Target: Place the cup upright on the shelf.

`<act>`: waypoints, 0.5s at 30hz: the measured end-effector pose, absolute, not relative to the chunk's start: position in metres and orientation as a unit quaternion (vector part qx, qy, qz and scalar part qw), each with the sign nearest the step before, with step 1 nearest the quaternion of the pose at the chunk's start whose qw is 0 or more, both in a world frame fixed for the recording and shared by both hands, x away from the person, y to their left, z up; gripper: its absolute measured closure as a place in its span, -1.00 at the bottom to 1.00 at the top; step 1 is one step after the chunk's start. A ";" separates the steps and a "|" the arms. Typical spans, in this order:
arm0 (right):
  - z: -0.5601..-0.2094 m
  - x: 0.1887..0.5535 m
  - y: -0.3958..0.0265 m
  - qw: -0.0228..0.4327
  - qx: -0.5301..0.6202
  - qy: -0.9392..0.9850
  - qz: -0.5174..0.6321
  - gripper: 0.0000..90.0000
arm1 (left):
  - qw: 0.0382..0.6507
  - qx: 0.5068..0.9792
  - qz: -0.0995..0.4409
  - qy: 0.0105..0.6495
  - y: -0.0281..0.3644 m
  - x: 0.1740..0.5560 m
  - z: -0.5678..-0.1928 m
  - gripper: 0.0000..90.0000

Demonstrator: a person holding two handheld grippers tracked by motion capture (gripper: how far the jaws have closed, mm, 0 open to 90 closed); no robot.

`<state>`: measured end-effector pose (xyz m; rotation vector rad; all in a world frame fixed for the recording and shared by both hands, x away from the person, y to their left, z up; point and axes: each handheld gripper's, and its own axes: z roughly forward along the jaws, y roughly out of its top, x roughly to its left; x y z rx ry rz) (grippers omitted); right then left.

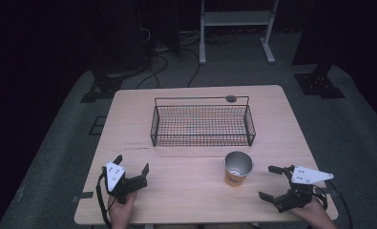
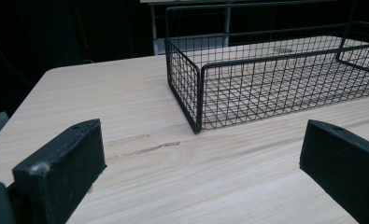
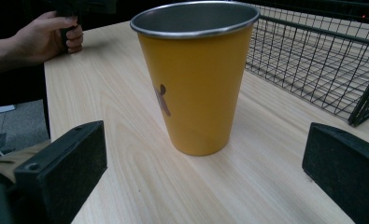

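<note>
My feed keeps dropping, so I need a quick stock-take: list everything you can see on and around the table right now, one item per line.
table: 1, light wood, centre of the high view
wire basket: 1, black, empty, far middle of the table
cup: 1, yellow-orange outside, metal inside, upright, empty, on the table in front of the basket, ahead of the right gripper
small round dark thing: 1, table's far edge, behind the basket; cannot tell what it is
white frame: 1, on the floor beyond the table
cables: several, black, on the floor beyond the table
left gripper: 1, black, open, near left of the table
right gripper: 1, black, open, near right of the table
</note>
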<state>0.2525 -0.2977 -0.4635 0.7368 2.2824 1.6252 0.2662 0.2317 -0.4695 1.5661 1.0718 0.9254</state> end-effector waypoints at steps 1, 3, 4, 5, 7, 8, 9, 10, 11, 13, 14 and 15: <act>-0.463 0.253 -0.296 0.121 0.250 0.782 0.558 -1.00 | 0.493 0.645 0.381 0.442 0.232 0.266 -0.469 -1.00; -0.462 0.254 -0.294 0.120 0.249 0.783 0.558 -1.00 | 0.492 0.646 0.382 0.441 0.231 0.266 -0.469 -1.00; -0.461 0.256 -0.290 0.121 0.246 0.785 0.555 -1.00 | 0.491 0.646 0.383 0.441 0.231 0.266 -0.469 -1.00; -0.461 0.256 -0.290 0.121 0.246 0.785 0.555 -1.00 | 0.491 0.646 0.383 0.441 0.231 0.266 -0.469 -1.00; -0.460 0.258 -0.285 0.121 0.242 0.787 0.555 -1.00 | 0.491 0.646 0.383 0.441 0.231 0.266 -0.469 -1.00; -0.459 0.260 -0.281 0.120 0.240 0.789 0.552 -1.00 | 0.493 0.646 0.382 0.441 0.231 0.266 -0.469 -1.00; -0.459 0.260 -0.281 0.120 0.240 0.789 0.552 -1.00 | 0.493 0.646 0.382 0.441 0.231 0.266 -0.469 -1.00; -0.458 0.261 -0.277 0.121 0.237 0.792 0.550 -1.00 | 0.493 0.646 0.382 0.441 0.231 0.266 -0.469 -1.00; -0.457 0.262 -0.275 0.121 0.237 0.792 0.549 -1.00 | 0.493 0.646 0.382 0.441 0.232 0.266 -0.469 -1.00; -0.457 0.264 -0.274 0.121 0.236 0.792 0.550 -1.00 | 0.493 0.646 0.382 0.440 0.232 0.266 -0.469 -1.00; -0.456 0.265 -0.272 0.121 0.237 0.791 0.550 -1.00 | 0.493 0.646 0.382 0.440 0.231 0.266 -0.469 -1.00; -0.456 0.266 -0.270 0.121 0.237 0.792 0.550 -1.00 | 0.493 0.646 0.382 0.440 0.231 0.266 -0.469 -1.00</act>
